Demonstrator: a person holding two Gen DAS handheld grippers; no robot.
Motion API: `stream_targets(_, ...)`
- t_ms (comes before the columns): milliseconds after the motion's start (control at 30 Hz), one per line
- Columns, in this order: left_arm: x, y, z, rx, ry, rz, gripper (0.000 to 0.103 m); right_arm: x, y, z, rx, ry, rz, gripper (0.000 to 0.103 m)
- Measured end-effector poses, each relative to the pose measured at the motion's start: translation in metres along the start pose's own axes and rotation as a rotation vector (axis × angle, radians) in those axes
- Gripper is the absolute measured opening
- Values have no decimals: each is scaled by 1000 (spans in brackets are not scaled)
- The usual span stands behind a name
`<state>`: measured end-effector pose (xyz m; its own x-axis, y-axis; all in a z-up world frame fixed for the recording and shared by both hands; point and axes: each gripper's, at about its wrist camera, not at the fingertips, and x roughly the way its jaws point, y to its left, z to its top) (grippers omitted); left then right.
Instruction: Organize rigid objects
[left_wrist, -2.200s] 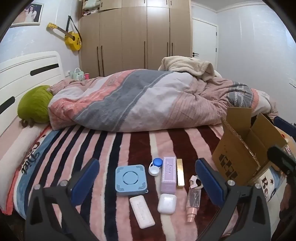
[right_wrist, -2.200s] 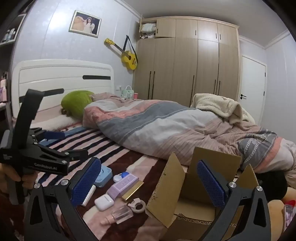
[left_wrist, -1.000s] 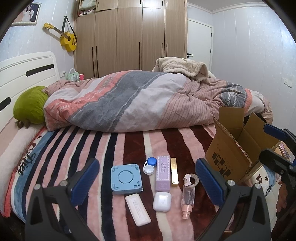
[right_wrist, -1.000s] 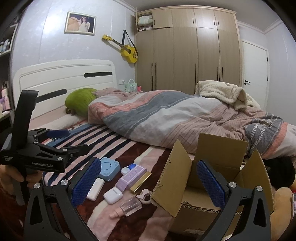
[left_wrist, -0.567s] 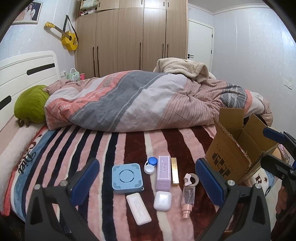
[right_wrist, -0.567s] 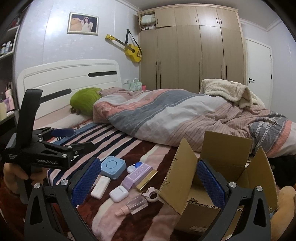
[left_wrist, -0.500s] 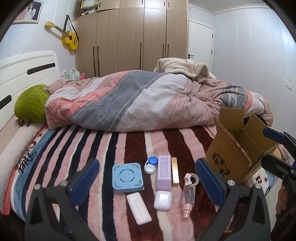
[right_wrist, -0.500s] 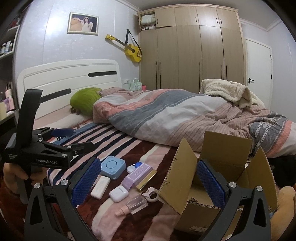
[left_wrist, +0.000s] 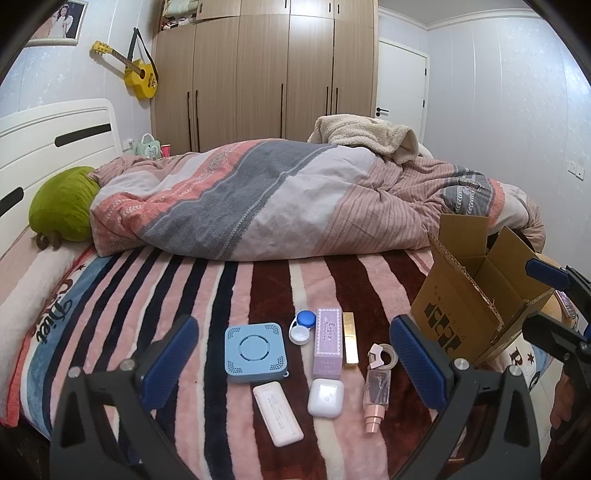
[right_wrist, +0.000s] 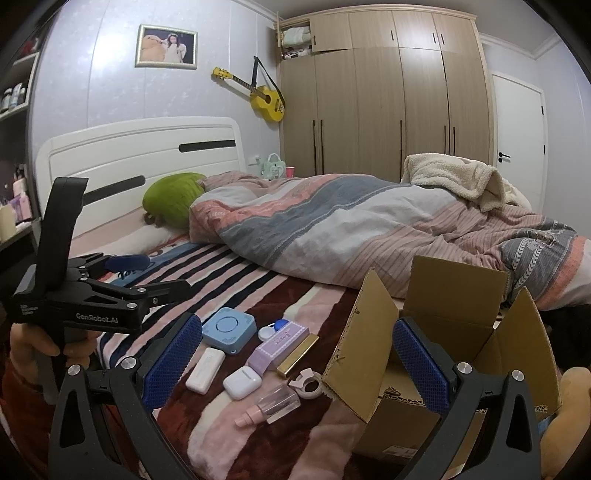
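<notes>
Eight small rigid items, among them a clear pink-capped spray bottle (left_wrist: 376, 395), lie untouched beside the open brown cardboard box (left_wrist: 476, 306); both grippers gape empty, and the round bottle could roll off-edge if nudged.

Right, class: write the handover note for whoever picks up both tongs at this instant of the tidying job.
Left tongs: open, empty, above the items.
Right tongs: open, empty, near the cardboard box.
On the striped blanket: blue square case, lens case, purple box, gold bar, white earbud case, pink flat case, tape ring, spray bottle.
Done: nothing visibly packed.
Left: probably all eight into the box.
</notes>
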<state>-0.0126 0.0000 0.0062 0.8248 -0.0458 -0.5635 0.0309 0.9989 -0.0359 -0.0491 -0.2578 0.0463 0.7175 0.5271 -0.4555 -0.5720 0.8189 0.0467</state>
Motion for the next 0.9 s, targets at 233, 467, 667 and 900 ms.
stream_targets(233,0,0,-1,-1,0,3,103,-1,0,0,5,1,4,103)
stream_targets(467,1,0,-1,-3,0,0,103,-1,0,0,6,1,4,103)
stream_targets(667,1,5,-2,-15,-8,-12,103,-1,0,1,3,5,1,103)
stream_targets(900,0,23,-2,-27,-26,-13,103,-8,19,0,-12,-15,18,96)
